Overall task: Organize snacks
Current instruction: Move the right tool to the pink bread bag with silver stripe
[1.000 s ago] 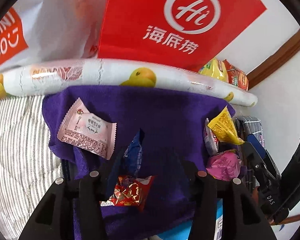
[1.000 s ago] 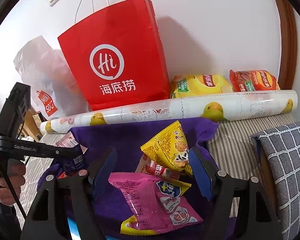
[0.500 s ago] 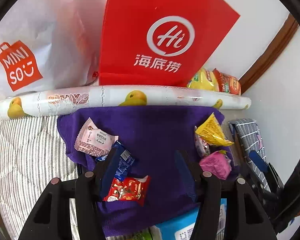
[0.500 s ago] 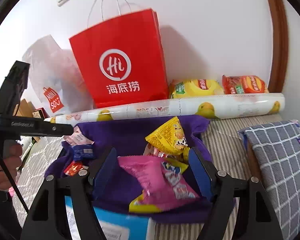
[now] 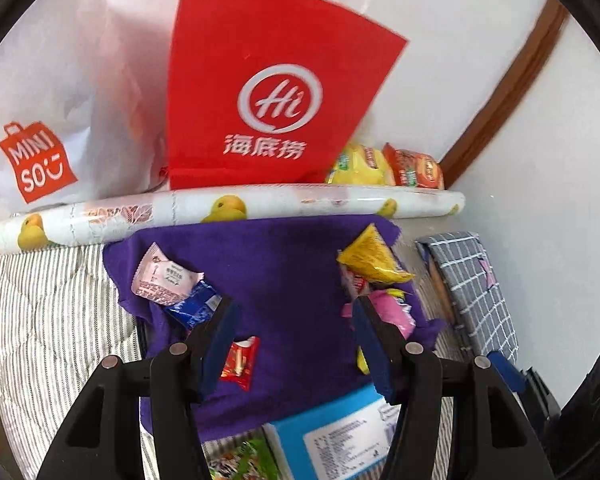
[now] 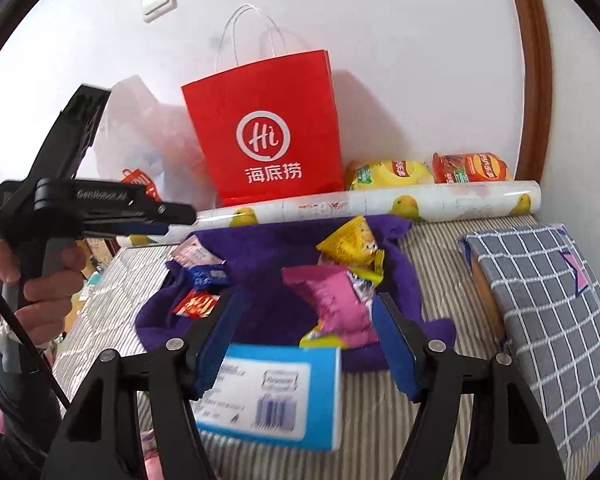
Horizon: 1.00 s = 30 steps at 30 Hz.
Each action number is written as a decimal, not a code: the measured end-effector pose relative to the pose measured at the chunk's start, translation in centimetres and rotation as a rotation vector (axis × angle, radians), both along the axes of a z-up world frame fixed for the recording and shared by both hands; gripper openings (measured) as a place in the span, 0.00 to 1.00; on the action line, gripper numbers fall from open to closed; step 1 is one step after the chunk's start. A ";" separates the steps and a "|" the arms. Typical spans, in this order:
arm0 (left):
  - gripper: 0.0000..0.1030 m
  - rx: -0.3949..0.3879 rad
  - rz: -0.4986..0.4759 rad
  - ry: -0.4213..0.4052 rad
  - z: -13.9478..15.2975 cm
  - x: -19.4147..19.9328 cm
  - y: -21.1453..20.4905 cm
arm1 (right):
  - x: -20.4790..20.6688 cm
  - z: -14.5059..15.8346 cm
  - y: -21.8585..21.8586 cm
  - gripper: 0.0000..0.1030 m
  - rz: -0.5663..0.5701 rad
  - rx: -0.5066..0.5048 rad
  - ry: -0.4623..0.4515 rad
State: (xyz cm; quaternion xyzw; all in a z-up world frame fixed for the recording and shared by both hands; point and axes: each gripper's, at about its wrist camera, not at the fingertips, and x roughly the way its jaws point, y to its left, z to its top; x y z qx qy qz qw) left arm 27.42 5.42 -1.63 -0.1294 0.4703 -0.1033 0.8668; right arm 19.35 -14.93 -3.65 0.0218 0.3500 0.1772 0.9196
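- Six small snack packets [image 6: 342,246] lie on one purple towel [image 5: 292,280], two chip bags [image 6: 390,174] by the wall
- Striped bed [image 5: 60,320], white walls
- Left gripper [image 5: 294,334] jaws apart, empty; right gripper [image 6: 306,326] jaws closing, empty

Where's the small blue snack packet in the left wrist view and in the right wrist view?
Left wrist: blue packet left of centre on the purple cloth, under the pale pink packet.
Right wrist: blue packet centre-left, above the red packet.
Shared landmark: the red paper bag.
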 end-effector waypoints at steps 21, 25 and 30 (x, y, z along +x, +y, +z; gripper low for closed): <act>0.56 0.036 0.046 0.047 -2.0 -7.2 3.0 | -7.9 -3.9 0.9 0.67 -0.001 0.011 0.164; 0.56 0.028 0.077 0.066 -2.7 -8.6 4.7 | -9.4 -5.2 2.0 0.67 0.057 0.020 0.202; 0.56 0.032 0.091 0.075 -2.8 -9.6 5.6 | -11.0 -6.3 3.9 0.73 0.179 0.000 0.228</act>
